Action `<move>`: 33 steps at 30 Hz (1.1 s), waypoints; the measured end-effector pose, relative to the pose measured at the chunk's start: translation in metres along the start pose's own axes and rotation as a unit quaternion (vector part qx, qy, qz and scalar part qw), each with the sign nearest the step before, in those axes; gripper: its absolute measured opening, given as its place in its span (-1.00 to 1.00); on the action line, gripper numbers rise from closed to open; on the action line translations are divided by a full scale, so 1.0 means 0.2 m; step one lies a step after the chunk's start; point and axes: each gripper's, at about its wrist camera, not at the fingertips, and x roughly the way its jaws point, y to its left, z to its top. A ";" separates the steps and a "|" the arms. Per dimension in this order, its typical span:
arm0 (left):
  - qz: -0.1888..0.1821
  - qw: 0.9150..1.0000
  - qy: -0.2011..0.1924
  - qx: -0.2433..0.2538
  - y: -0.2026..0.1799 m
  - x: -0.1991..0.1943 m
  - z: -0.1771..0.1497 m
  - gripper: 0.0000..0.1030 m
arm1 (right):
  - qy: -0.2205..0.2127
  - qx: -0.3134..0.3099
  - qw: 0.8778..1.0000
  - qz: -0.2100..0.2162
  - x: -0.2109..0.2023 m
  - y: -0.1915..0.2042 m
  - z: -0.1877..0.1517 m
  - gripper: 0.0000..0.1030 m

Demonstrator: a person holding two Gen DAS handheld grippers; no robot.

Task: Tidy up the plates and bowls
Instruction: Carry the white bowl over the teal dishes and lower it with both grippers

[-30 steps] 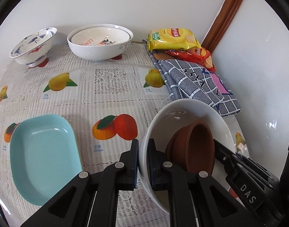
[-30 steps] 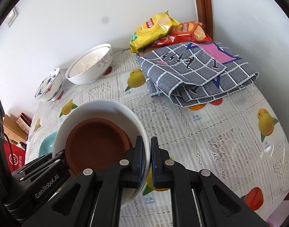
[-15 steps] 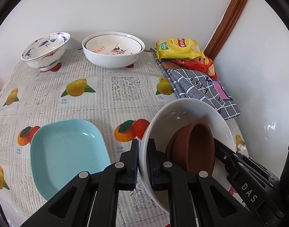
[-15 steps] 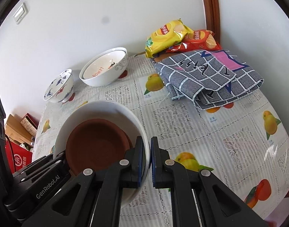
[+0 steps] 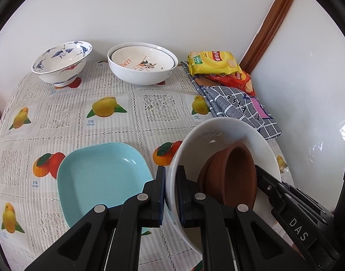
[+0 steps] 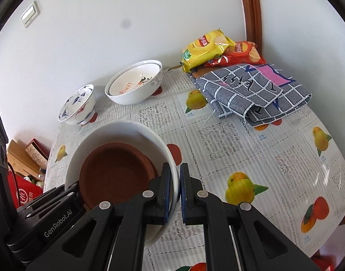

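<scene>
White walls meet at a corner behind a table under a fruit-print tablecloth. Item one: large white bowl, carried above the table's near side, a brown bowl nested inside. Left gripper is clamped on its left rim, jaws nearly together with only the wall between; right gripper is clamped likewise on the opposite rim, presumably so the load stays level. Item two: light blue dish, empty, just left of the carried bowl, a likely place to set it. Item three: white bowl pair, nested by the far wall. Item four: blue-patterned bowl beside them. Sundries: folded checked cloth, yellow crisp bag, red crisp bag.
</scene>
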 end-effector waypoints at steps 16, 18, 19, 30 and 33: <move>-0.010 1.000 0.004 0.018 0.11 -0.08 -0.05 -0.81 | -0.012 0.024 1.000 -0.010 -0.07 0.12 -0.12 -0.84; -0.007 1.000 0.003 0.017 0.12 -0.09 -0.05 -0.81 | -0.012 0.026 1.000 -0.006 -0.07 0.13 -0.13 -0.84; -0.006 1.000 0.002 0.017 0.13 -0.10 -0.05 -0.81 | -0.012 0.026 1.000 -0.005 -0.07 0.13 -0.13 -0.84; 0.010 1.000 -0.007 0.015 0.16 -0.13 -0.01 -0.81 | -0.016 0.019 1.000 0.012 -0.05 0.18 -0.11 -0.84; 0.016 1.000 -0.008 0.015 0.18 -0.12 0.00 -0.81 | -0.016 0.014 1.000 0.017 -0.04 0.19 -0.09 -0.84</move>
